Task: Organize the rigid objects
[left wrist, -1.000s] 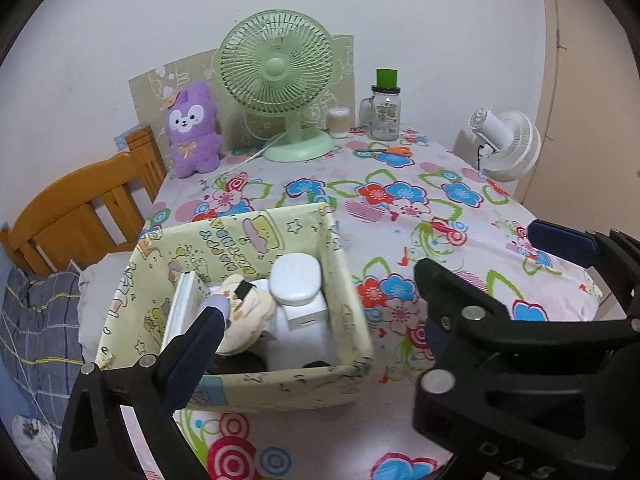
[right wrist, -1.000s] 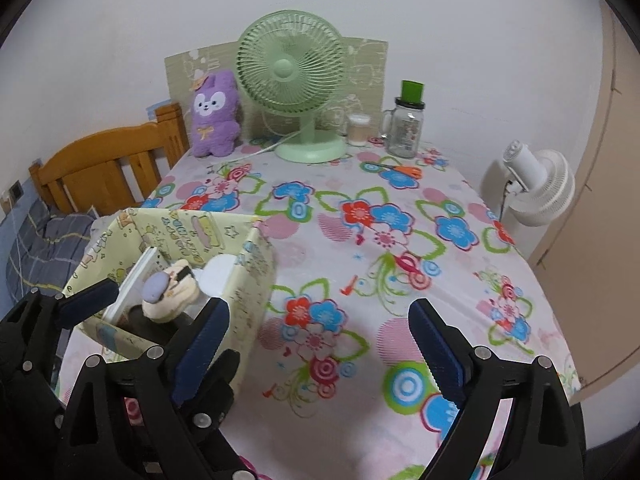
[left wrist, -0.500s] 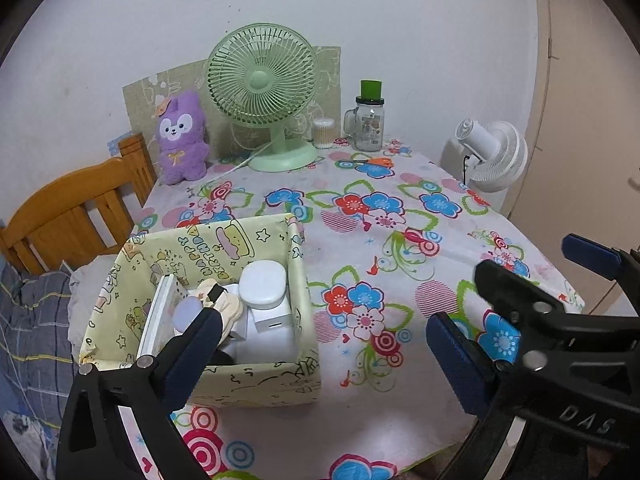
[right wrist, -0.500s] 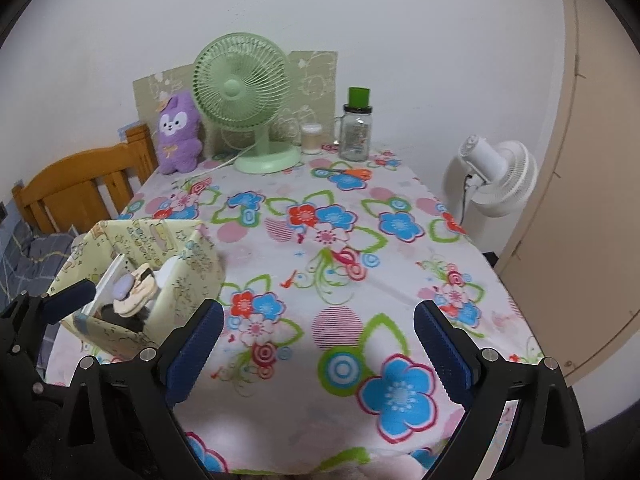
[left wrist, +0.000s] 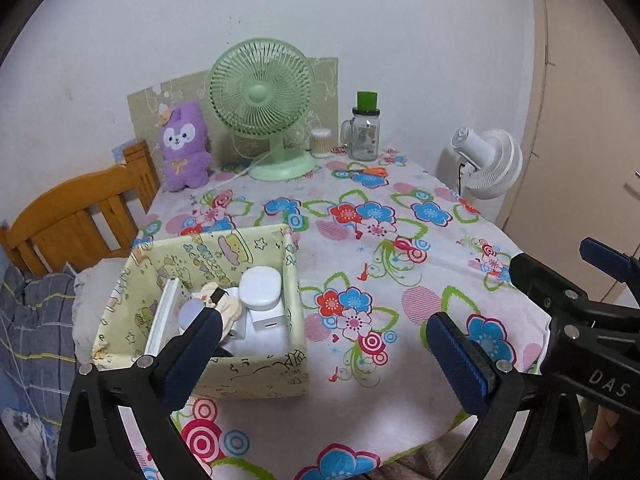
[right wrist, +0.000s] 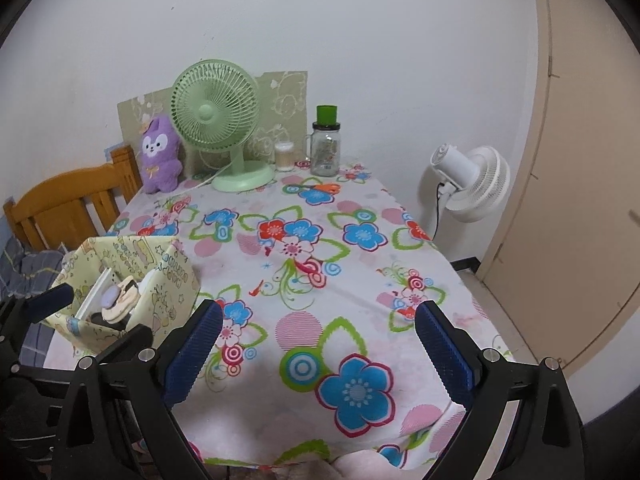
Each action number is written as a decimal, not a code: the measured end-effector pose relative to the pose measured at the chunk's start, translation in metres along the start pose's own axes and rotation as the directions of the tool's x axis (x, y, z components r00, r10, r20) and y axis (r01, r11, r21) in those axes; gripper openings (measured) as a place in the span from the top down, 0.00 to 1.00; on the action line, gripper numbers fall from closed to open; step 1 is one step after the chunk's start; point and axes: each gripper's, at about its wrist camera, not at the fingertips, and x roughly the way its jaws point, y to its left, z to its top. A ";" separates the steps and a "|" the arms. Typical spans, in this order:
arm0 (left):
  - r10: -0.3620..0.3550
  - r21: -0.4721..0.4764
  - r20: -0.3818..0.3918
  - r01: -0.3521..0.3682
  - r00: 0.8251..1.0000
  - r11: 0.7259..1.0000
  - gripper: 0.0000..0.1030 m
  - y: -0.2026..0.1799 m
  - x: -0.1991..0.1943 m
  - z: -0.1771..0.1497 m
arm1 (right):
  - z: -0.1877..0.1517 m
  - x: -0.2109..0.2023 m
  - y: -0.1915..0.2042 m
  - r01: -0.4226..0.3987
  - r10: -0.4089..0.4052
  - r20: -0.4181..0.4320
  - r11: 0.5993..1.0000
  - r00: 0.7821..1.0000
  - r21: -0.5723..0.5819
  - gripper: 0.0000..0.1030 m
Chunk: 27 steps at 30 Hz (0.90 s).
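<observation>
A pale yellow patterned fabric box (left wrist: 256, 380) stands on the table's near left; it also shows in the right wrist view (right wrist: 172, 292). It holds a white rounded device (left wrist: 262, 288), a white charger block (left wrist: 270, 322), a flat white slab (left wrist: 162, 320) and a cream figure (left wrist: 224, 306). My left gripper (left wrist: 324, 350) is open and empty, held above the near table edge, just right of the box. My right gripper (right wrist: 318, 348) is open and empty, over the near edge, right of the box; it also shows in the left wrist view (left wrist: 560, 280).
A flowered tablecloth (right wrist: 320, 240) covers the table. At the back stand a green desk fan (left wrist: 262, 108), a purple plush (left wrist: 184, 148), a cotton-swab jar (left wrist: 321, 142) and a glass jar with green lid (left wrist: 366, 132). A white floor fan (right wrist: 470, 182) stands right, a wooden bedhead (left wrist: 80, 216) left.
Both grippers have drawn back and up from the table, so the box and table look smaller. Both stay open and empty. The box and its contents have not moved.
</observation>
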 end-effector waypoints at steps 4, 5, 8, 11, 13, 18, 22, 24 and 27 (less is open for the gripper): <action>0.005 0.013 0.031 -0.005 1.000 1.000 0.00 -0.004 -0.009 0.001 | 0.000 -0.009 -0.003 0.010 -0.011 0.023 1.000 1.000 0.005 0.04; 0.004 0.014 0.035 -0.004 0.999 1.000 0.00 -0.005 -0.010 0.002 | 0.000 -0.011 -0.004 0.012 -0.012 0.027 1.000 1.000 0.007 0.04; -0.001 0.023 0.052 0.000 0.999 1.000 0.00 -0.007 -0.014 0.003 | 0.000 -0.016 -0.007 0.016 -0.017 0.037 1.000 0.999 0.016 0.04; 0.003 0.032 0.070 -0.005 0.998 0.999 0.00 -0.010 -0.017 0.005 | 0.000 -0.020 -0.010 0.025 -0.026 0.047 0.999 0.999 0.025 0.04; 0.000 0.035 0.077 -0.002 0.997 0.999 0.00 -0.011 -0.019 0.005 | 0.000 -0.023 -0.011 0.035 -0.037 0.051 0.999 0.998 0.031 0.04; -0.022 0.039 0.082 0.018 0.996 0.999 0.00 -0.013 -0.019 0.006 | -0.001 -0.028 -0.015 0.059 -0.062 0.060 0.997 0.996 0.043 0.03; -0.020 0.035 0.085 0.017 0.996 0.999 0.00 -0.013 -0.019 0.007 | 0.000 -0.030 -0.018 0.064 -0.067 0.065 0.997 0.996 0.052 0.02; -0.021 0.028 0.088 0.018 0.996 0.999 0.00 -0.013 -0.019 0.007 | -0.001 -0.030 -0.019 0.062 -0.066 0.066 0.997 0.996 0.053 0.01; -0.014 0.026 0.093 0.012 0.996 1.000 0.00 -0.012 -0.020 0.008 | 0.000 -0.030 -0.021 0.060 -0.064 0.069 0.997 0.996 0.054 0.01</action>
